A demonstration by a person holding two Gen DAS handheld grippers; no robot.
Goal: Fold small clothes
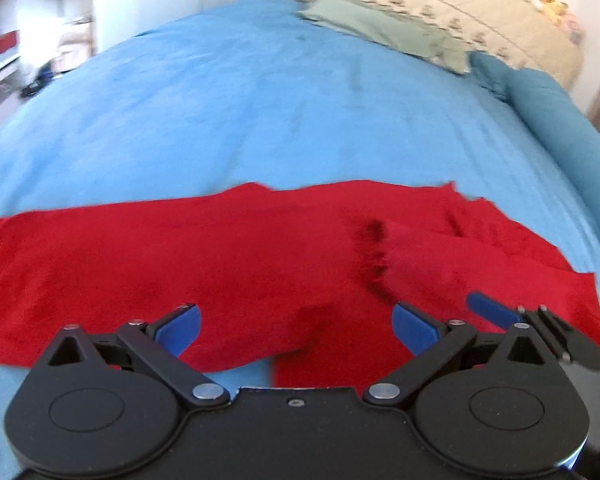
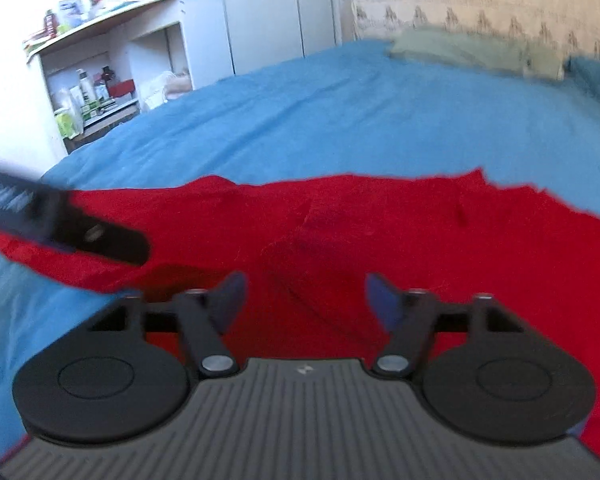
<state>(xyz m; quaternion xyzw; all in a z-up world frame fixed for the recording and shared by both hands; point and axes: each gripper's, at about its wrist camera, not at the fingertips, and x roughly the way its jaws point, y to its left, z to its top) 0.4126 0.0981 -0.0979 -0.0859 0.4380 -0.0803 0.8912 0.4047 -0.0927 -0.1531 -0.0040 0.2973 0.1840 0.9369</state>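
A red garment (image 1: 220, 248) lies spread flat across the blue bed cover (image 1: 260, 100), with a dark crease near its middle. My left gripper (image 1: 296, 328) is open and empty, hovering over the garment's near edge. The right gripper's finger (image 1: 496, 312) shows at the right of the left wrist view. In the right wrist view the red garment (image 2: 380, 232) fills the middle. My right gripper (image 2: 306, 300) is open and empty just above it. The left gripper's finger (image 2: 100, 240) reaches in from the left, blurred.
A folded pale green cloth (image 1: 380, 28) lies at the far side of the bed, also in the right wrist view (image 2: 476, 52). A beige patterned blanket (image 1: 480, 8) and a blue bolster (image 1: 572, 140) lie beyond. White shelves (image 2: 100, 80) stand left of the bed.
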